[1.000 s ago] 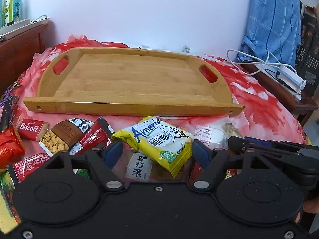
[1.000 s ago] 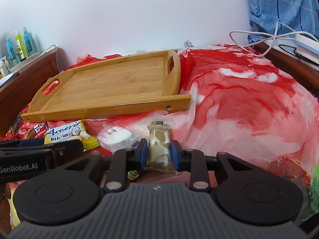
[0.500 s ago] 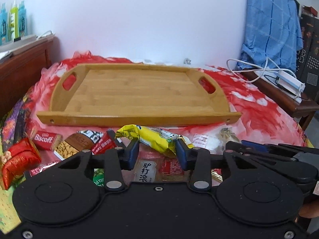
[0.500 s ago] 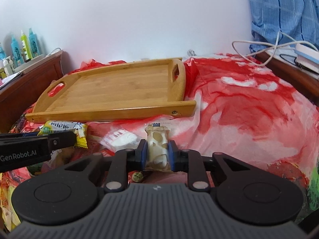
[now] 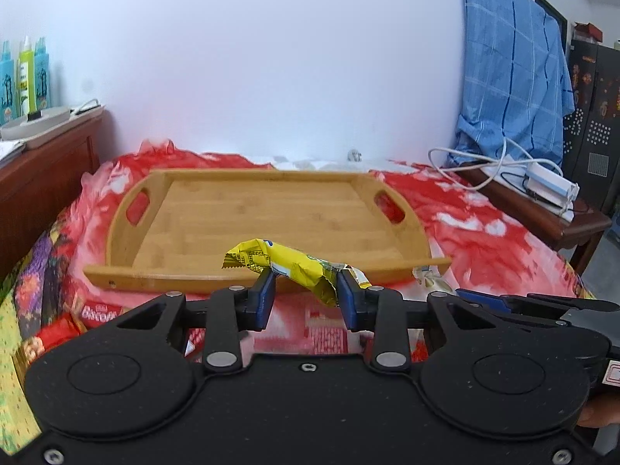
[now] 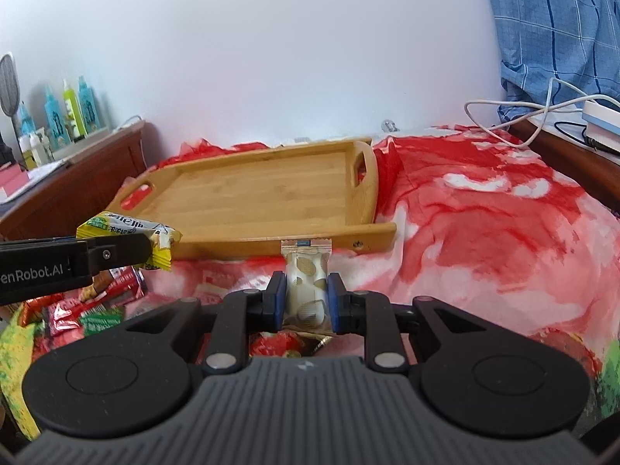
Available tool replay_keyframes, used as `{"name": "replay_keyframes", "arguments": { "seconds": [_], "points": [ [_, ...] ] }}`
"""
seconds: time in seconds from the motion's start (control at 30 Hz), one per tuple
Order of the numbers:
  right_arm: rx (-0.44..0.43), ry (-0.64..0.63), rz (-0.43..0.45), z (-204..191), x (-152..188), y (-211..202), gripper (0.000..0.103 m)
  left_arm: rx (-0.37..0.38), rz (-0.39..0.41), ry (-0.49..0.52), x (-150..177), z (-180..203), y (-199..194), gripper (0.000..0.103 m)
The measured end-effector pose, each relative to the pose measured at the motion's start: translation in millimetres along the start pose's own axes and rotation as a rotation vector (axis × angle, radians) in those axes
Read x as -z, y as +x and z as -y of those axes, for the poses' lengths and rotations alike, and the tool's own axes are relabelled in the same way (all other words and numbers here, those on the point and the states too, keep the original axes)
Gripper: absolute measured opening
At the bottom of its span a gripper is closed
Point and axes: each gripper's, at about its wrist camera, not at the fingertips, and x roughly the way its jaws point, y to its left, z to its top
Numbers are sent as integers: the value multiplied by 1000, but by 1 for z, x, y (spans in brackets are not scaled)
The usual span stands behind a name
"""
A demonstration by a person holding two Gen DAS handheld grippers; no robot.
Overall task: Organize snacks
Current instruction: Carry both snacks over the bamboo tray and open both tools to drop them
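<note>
Through the left camera my left tongs (image 5: 306, 296) are closing on a yellow snack packet (image 5: 288, 267), held crumpled in the air just before the empty wooden tray (image 5: 248, 275) on the red cloth (image 5: 476, 240). Through the right camera my right tongs (image 6: 306, 302) are clenched on a pale wrapped snack (image 6: 306, 286), upright before the tray's near rim; the pile of packets (image 6: 97, 302) at left looks like mixed snacks, though it is blurred.

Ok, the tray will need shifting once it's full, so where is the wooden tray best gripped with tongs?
Take the tray by its right end wall, coming in from that end and pinching the wood above the handle slot. Both end walls stand tall and curved, and each has a cut-out to hook through. The long front rim is low and offers little to pinch.
</note>
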Motion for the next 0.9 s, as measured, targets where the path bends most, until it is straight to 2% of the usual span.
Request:
{"name": "replay_keyframes", "arguments": {
  "seconds": [0.13, 0.27, 0.43, 0.57, 0.7, 0.9],
  "points": [
    [-12, -4, 23, 1, -14, 4, 26, 9, 19, -15, -14, -2, 5, 32],
    [-35, 9, 34, 4, -32, 16, 26, 69, 45, -63, -31, -12, 14, 32],
    [-37, 3, 37, 9, -57, 41, 26, 101, 72, -68, -56, -20, 33, 32],
    [-54, 37, 18, 18, -72, 64, 26, 105, 58, -70, -72, -22, 56, 32],
    [-67, 60, -18, 26, -81, 85, 26, 128, 40, -71, -76, -23, 82, 32],
    [-80, 89, -83, 33, -82, 113, 26, 135, 4, -41, -65, -19, 116, 32]
  ]
}}
